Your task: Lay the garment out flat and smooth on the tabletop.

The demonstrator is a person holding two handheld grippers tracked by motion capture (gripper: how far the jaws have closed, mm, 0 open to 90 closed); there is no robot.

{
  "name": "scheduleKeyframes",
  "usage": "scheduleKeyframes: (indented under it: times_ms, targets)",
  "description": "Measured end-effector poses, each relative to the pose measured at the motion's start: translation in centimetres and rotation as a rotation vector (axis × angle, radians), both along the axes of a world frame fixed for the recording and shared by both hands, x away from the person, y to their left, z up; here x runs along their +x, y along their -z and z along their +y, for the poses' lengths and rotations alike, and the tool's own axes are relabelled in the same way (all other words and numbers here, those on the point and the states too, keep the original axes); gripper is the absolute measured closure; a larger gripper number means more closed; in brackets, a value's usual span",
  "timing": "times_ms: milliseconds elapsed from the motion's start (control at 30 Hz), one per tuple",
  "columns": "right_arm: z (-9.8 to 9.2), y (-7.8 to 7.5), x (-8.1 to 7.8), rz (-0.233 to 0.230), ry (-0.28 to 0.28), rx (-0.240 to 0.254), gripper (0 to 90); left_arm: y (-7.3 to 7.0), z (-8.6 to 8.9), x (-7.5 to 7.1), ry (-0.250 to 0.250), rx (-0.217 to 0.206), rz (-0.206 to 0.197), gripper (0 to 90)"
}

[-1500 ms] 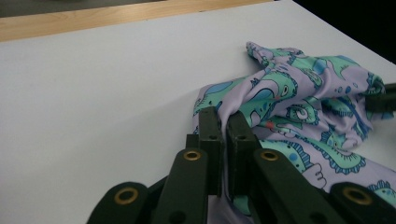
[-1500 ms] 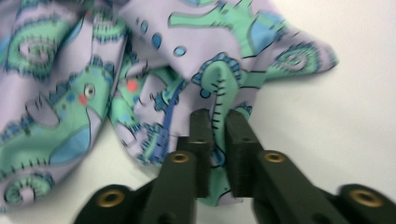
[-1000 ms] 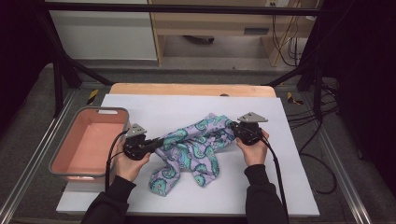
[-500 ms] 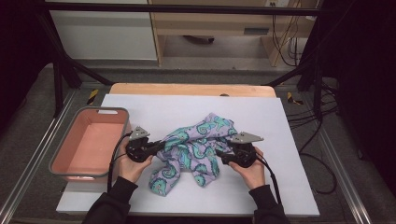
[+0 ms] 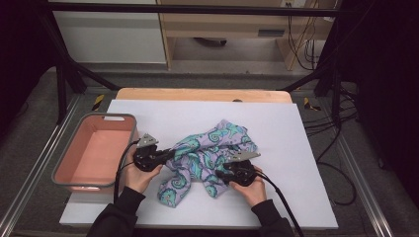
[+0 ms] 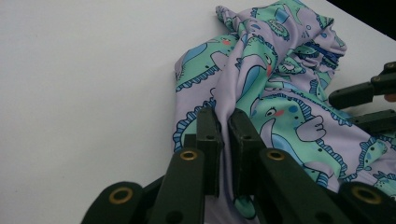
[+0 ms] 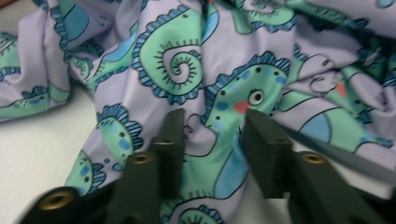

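L gripper jaws pinch cloth fold as anchor; R gripper jaws, just closing, half-open astride cloth w/o grip yet, to regrasp

My black left gripper and black right gripper meet a lilac cloth printed with mint-green seahorses edged in blue, with sky-blue patches, small dark dots and coral-pink cheeks. The table sheet under me is plain white. The bin is salmon pink with a grey rim.
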State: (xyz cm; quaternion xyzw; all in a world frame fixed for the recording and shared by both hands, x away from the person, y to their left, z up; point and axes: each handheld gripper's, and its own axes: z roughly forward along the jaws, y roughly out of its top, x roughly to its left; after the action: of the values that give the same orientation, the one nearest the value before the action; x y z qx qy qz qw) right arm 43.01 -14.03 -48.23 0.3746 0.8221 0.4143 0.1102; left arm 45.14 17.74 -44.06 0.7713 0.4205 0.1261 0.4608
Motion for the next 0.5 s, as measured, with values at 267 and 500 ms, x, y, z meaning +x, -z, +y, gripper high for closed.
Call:
scheduleKeyframes:
  times_ms: [267,500]
  targets:
    - [-1.8,-1.8,-0.7,0.031,-0.035,-0.024,90.0,-0.6,0.3,-0.3,0.008,-0.041,0.003,84.9]
    - [-3.6,-3.1,-1.6,0.011,-0.017,0.042,90.0,-0.9,0.3,-0.4,0.014,-0.053,-0.002,85.3]
